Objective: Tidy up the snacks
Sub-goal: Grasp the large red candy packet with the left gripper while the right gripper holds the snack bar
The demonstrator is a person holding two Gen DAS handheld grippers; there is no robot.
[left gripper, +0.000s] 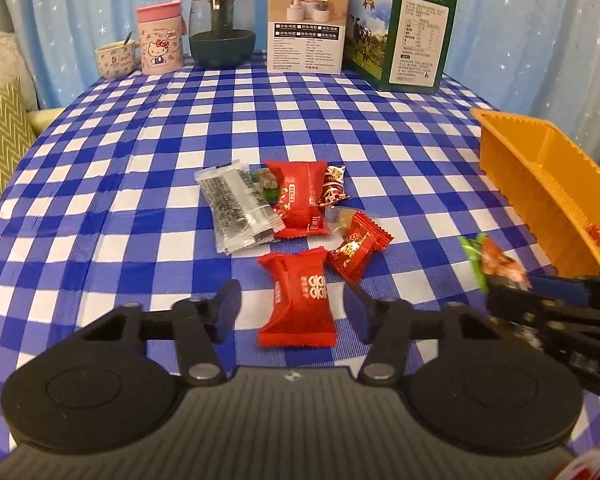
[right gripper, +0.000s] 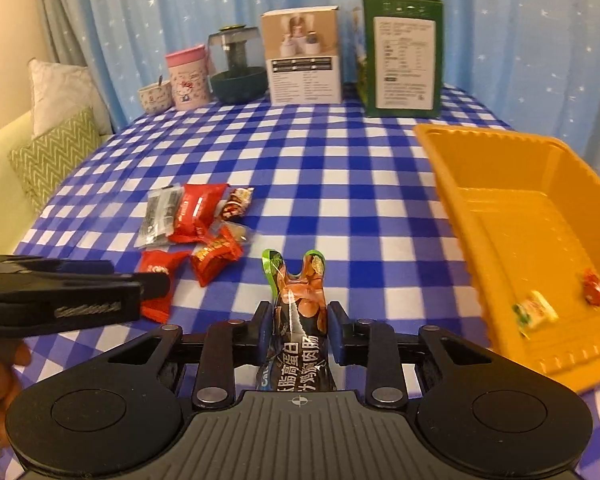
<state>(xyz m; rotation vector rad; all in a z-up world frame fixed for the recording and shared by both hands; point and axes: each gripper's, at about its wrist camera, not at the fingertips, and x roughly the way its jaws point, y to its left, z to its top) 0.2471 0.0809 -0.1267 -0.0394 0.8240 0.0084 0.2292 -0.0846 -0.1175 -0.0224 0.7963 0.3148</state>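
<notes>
1. Left gripper (left gripper: 294, 308) stood spread wide over the checked cloth (left gripper: 140, 184), nothing between its fingers but a red packet (left gripper: 298, 300) lying flat on the cloth
2. Just ahead of it lay the rest of the pile: a second red packet (left gripper: 300, 200), a small red candy (left gripper: 358, 250) to the right, a clear sachet (left gripper: 236, 208) to the left, and a red-and-white sweet (left gripper: 334, 188) at the far right
3. Right gripper (right gripper: 300, 334) was pinching a sausage pack (right gripper: 300, 320) between its blue pads (right gripper: 336, 336); the pack stuck out forward, its forked green tip raised above the cloth
4. Right and ahead of that gripper sat the yellow tray (right gripper: 480, 160), tilted in view, with a red candy (right gripper: 594, 286) and a pale green-and-white sweet (right gripper: 534, 312) inside
5. From the left wrist view the sausage pack hung just short of the tray's near corner, apart from it
6. Far ahead of both grippers, along the back edge, stood a small cup (left gripper: 114, 60), a pink mug (left gripper: 160, 40), a dark green pot (left gripper: 222, 26), a white box (left gripper: 308, 20) and a green carton (left gripper: 404, 32)
7. Left of the right gripper, the other tool reached across the near red packet, partly hiding it
</notes>
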